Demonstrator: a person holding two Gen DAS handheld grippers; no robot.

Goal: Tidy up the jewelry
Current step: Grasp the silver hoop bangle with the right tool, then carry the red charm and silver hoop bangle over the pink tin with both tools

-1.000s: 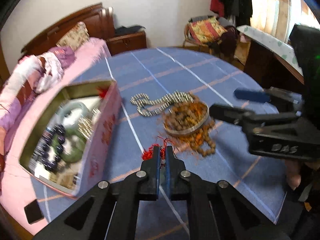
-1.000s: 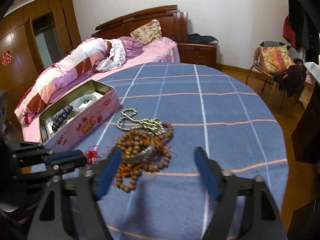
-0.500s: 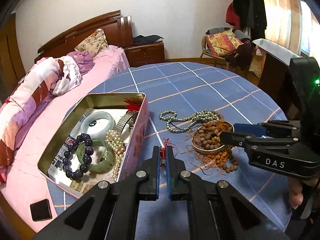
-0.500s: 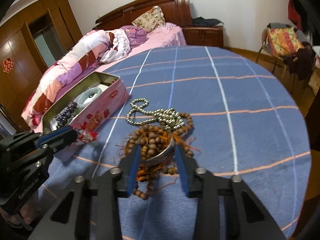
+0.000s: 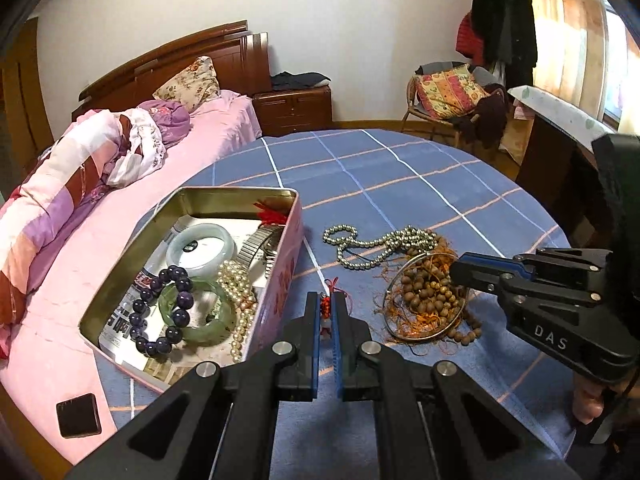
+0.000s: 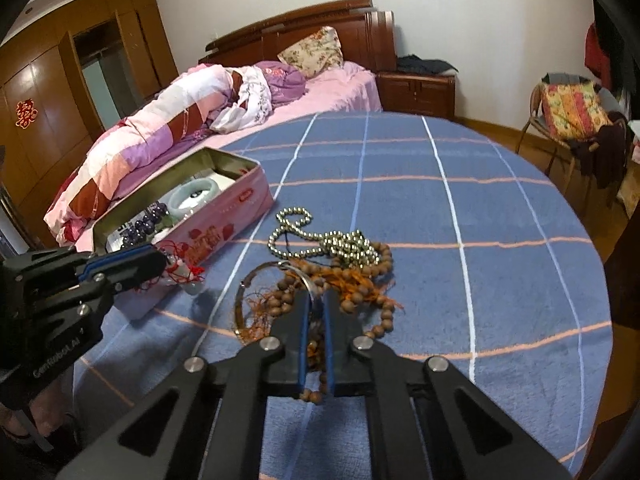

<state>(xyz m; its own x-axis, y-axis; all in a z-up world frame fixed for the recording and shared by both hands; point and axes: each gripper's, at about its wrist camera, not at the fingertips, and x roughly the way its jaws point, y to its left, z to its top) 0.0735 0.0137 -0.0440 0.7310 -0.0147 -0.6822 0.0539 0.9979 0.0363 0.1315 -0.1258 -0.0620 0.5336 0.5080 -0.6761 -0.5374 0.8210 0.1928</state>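
My left gripper (image 5: 326, 307) is shut on a red-cord pendant (image 5: 326, 305) with a pale jade piece (image 6: 191, 285), held just right of the pink tin (image 5: 281, 280). The tin holds a pale bangle (image 5: 200, 245), a green bangle (image 5: 196, 312), dark purple beads (image 5: 160, 312), pearls and a watch band. My right gripper (image 6: 315, 299) is shut on the thin silver bangle (image 6: 244, 280), tilting it up over the brown wooden beads (image 6: 360, 280). A silver bead necklace (image 6: 320, 240) lies beyond them on the blue cloth.
The round table (image 6: 500, 240) has a blue checked cloth; its edge is near on the right. A pink bed (image 5: 100, 200) lies left of the table. A small black square (image 5: 78, 416) lies by the tin. A chair with cushions (image 5: 452, 92) stands at the back.
My right gripper moved in and closed on the silver bangle, lifting one side. My left gripper rose and pulled back with the pendant, toward the tin's right side.
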